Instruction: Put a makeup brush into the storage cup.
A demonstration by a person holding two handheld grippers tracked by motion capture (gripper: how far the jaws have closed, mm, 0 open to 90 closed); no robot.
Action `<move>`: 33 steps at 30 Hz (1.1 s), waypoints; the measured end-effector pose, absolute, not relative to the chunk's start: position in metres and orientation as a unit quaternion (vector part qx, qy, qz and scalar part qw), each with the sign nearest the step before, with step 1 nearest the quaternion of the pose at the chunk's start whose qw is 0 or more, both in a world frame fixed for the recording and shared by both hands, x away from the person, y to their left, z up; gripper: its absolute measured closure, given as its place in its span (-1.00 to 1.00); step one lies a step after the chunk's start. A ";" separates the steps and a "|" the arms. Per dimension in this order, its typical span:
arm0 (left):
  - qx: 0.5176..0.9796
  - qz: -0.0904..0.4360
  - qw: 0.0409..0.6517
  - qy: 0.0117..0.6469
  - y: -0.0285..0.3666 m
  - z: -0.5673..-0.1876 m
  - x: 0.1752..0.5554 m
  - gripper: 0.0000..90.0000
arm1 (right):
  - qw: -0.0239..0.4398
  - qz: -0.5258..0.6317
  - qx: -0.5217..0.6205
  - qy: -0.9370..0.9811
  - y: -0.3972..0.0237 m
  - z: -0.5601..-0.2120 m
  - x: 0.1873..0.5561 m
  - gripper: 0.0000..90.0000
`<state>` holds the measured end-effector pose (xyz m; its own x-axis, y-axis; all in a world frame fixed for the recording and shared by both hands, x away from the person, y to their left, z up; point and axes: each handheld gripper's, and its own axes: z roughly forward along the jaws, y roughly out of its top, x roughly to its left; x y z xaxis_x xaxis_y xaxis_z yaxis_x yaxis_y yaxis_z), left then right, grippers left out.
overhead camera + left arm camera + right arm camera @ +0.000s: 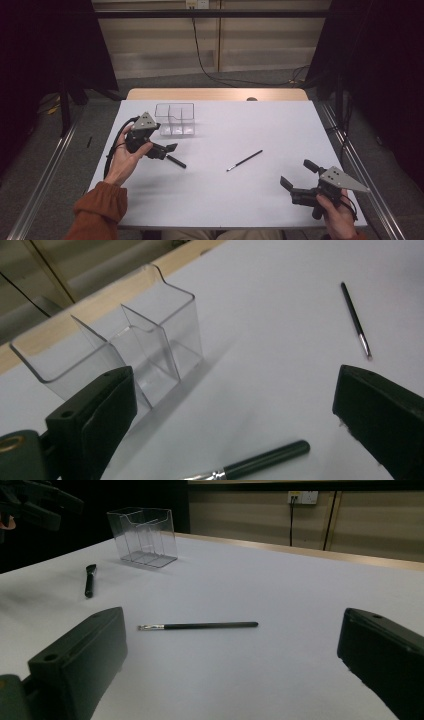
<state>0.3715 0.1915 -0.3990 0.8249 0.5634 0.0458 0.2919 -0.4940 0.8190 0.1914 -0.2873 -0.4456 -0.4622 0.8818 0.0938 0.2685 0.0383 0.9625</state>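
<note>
Short brush point(176, 161) | just under left gripper point(167, 148), fingers wide | right gripper point(295, 176) fingers wide, near table edge point(240, 223)

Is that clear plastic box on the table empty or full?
Empty: the clear plastic divided box stands upright, its see-through compartments showing nothing inside.

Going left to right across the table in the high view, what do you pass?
Left gripper → short dark brush → thin long brush → right gripper. The clear organizer overlaps the left gripper's span, so it is left out.
</note>
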 end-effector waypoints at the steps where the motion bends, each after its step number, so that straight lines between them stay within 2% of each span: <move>1: 0.856 0.155 0.427 0.246 0.191 -0.400 0.372 -0.91 | 0.284 0.541 0.434 0.662 -0.287 -0.446 0.191 -1.00; 18: 0.920 0.116 0.310 0.209 0.183 -0.404 0.384 -0.88 | 0.280 0.539 0.430 0.668 -0.287 -0.446 0.192 -1.00; 26: 0.940 0.092 0.282 0.166 0.181 -0.406 0.389 -0.89 | 0.277 0.538 0.433 0.668 -0.286 -0.447 0.192 -1.00; 33: 0.954 0.074 0.247 0.154 0.176 -0.412 0.396 -0.88 | 0.275 0.536 0.432 0.671 -0.286 -0.447 0.192 -1.00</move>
